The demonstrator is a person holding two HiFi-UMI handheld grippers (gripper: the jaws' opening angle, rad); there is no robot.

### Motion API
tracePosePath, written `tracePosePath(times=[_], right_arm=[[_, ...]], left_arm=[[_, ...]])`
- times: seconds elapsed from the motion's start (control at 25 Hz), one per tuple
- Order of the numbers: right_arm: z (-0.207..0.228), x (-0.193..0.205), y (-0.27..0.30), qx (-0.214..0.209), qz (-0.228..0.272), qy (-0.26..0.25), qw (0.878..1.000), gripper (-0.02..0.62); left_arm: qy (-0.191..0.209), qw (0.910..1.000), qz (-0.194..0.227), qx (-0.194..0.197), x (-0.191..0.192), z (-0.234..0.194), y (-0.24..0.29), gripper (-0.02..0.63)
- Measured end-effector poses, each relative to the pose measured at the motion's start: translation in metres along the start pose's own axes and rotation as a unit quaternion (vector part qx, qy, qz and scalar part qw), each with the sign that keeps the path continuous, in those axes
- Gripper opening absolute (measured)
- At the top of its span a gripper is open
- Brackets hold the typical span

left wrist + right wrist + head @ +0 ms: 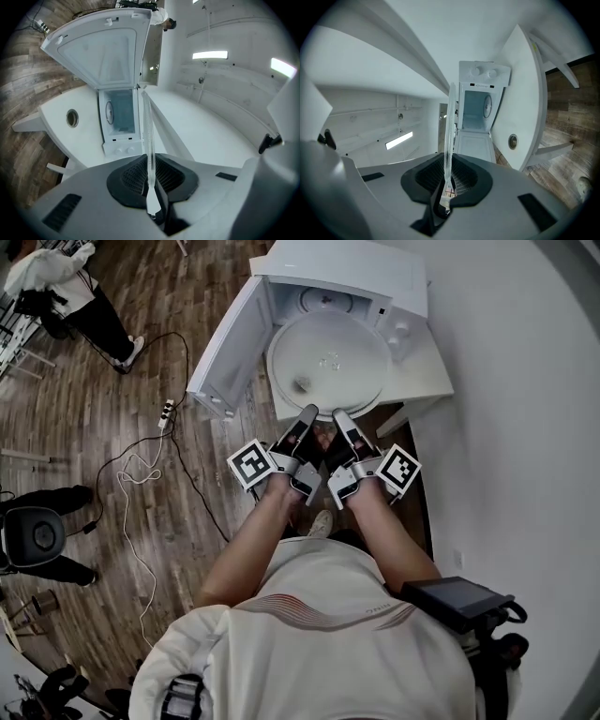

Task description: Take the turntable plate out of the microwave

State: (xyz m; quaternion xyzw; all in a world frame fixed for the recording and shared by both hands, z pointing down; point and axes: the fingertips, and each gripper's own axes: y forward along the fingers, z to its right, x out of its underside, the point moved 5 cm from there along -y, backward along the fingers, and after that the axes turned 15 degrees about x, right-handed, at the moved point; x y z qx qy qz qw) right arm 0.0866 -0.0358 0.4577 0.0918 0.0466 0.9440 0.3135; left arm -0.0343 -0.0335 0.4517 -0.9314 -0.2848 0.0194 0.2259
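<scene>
With both grippers clamped on it, the turntable plate (328, 357) is out of the microwave (349, 276) and hangs in front of the open cavity, over the white table (433, 381). From the head view I see the clear glass disc lying flat, and its far edge overlaps the bottom of the microwave's mouth. The left gripper (308, 414) and right gripper (340, 416) bite the near rim side by side, just apart from each other, and both point away from me toward the oven.

Checking the left gripper view: the jaws are pressed onto the plate's rim. The glass (149, 136) runs edge-on as a thin line straight out from between the pads (140, 180), toward the microwave (119, 119) and its raised door (101, 51). The right gripper view shows the same. The jaws are closed on the rim, and the glass edge (449, 126) rises from the pads (461, 180) in line with the open cavity (480, 110).

Back on the head view, the door (228, 345) swings wide to the left. Inside the cavity a round ring (326, 302) sits on the floor, well apart from the plate. Cables (141, 474) trail over the wooden floor (94, 409) on my left.
</scene>
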Motion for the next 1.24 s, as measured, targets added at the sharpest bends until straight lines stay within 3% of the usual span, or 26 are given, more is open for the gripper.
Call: tracePosePath(times=[0.48, 1.24], right_arm=[[-0.052, 0.014, -0.012, -0.016, 0.028, -0.015, 0.999, 0.038], [-0.080, 0.038, -0.006, -0.021, 0.049, -0.029, 0.998, 0.040]], left_arm=[[0.002, 0.9993, -0.028, 0.025, -0.012, 0.052, 0.006, 0.054], [-0.005, 0.9980, -0.046, 0.044, -0.035, 0.075, -0.003, 0.054]])
